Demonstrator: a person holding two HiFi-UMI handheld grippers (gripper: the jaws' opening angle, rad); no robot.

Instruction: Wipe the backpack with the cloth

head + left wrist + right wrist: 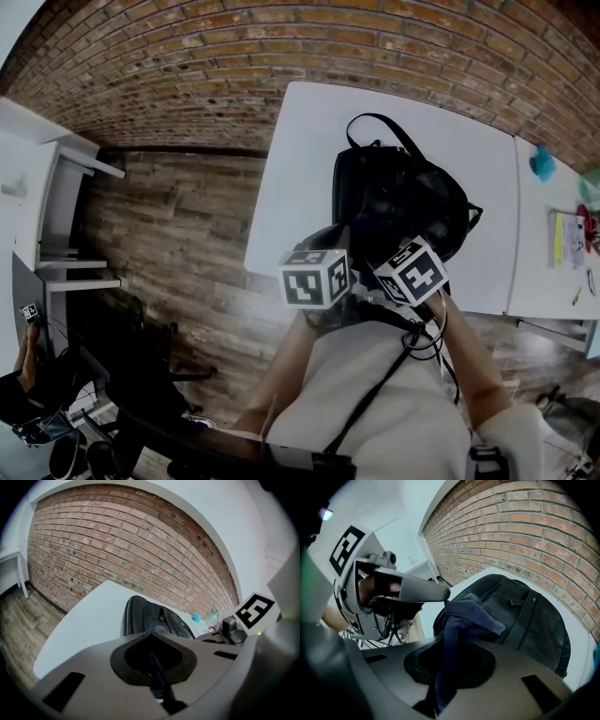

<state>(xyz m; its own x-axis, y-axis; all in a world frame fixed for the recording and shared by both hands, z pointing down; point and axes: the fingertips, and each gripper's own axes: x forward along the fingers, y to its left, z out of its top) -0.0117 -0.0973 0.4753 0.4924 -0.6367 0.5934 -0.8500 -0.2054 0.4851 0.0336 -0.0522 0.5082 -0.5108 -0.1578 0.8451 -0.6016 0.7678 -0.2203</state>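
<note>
Black backpack [394, 202], navy cloth [464, 620], white table [300, 169], red-brown brick wall [234, 66].

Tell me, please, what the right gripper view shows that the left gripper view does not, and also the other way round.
Only the right gripper view: a dark blue cloth clamped in the right gripper, with the left gripper close beside it.

Only the left gripper view: a small teal object at the table's far end, the wooden floor, and the left gripper's own jaws, closed together.

Both: the black backpack lying on the white table, in front of the brick wall.
</note>
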